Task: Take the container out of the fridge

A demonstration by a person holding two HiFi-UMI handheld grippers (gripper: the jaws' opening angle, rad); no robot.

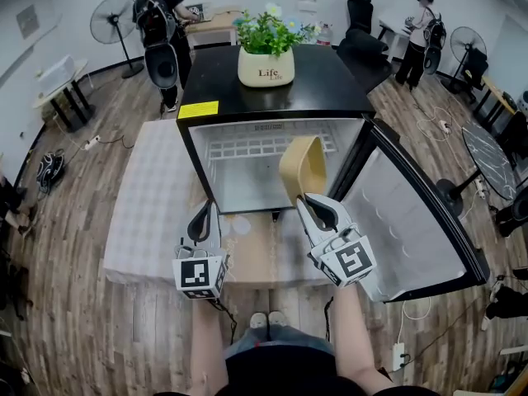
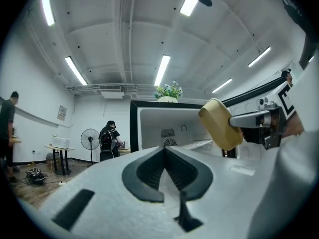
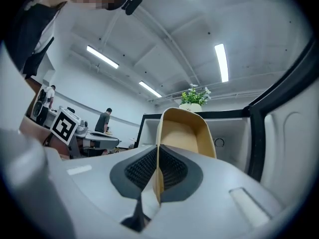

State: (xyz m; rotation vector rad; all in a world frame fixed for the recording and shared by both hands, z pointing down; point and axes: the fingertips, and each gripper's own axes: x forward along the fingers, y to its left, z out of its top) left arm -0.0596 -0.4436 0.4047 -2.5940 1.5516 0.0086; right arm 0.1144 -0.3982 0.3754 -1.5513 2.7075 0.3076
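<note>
A tan, empty container (image 1: 304,168) hangs tilted in front of the open black mini fridge (image 1: 272,106), held by its rim. My right gripper (image 1: 307,203) is shut on that rim; in the right gripper view the container's wall (image 3: 185,133) rises from between the pads. In the left gripper view the container (image 2: 220,123) shows to the right, in front of the fridge's white inside (image 2: 169,128). My left gripper (image 1: 205,219) hovers over the low table before the fridge, jaws shut with nothing between them (image 2: 165,156).
The fridge door (image 1: 412,221) stands swung open at the right. A potted plant (image 1: 266,54) sits on the fridge top. A cloth-covered table (image 1: 153,213) lies below the grippers. People stand at the back (image 1: 158,23), with fans and cables on the wooden floor.
</note>
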